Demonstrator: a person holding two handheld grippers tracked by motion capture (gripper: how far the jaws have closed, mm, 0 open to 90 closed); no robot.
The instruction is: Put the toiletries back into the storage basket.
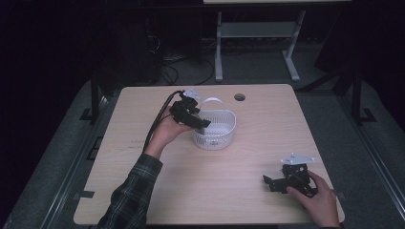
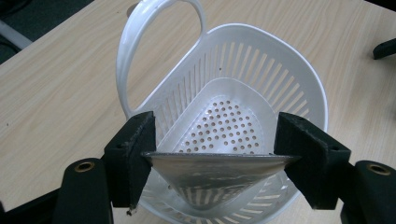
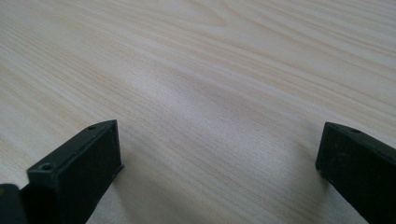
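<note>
A white slotted plastic basket (image 1: 222,136) with a loop handle (image 2: 128,56) stands at the middle of the wooden table (image 1: 229,191). My left gripper (image 1: 204,123) hangs just over its near-left rim. In the left gripper view the left gripper (image 2: 217,127) is shut on a shiny metal cone (image 2: 212,179), point down, gripped by its flat rim above the basket's (image 2: 285,70) perforated floor. My right gripper (image 1: 269,183) rests low at the table's front right. Its jaws stand wide apart in the right gripper view (image 3: 219,137), with bare wood between them.
A round cable hole (image 1: 239,97) sits near the table's far edge. Beyond the table stand a white desk frame (image 1: 218,47) and tangled cables (image 1: 167,71) on the dark floor. The left gripper's cable (image 1: 155,125) trails back over the table.
</note>
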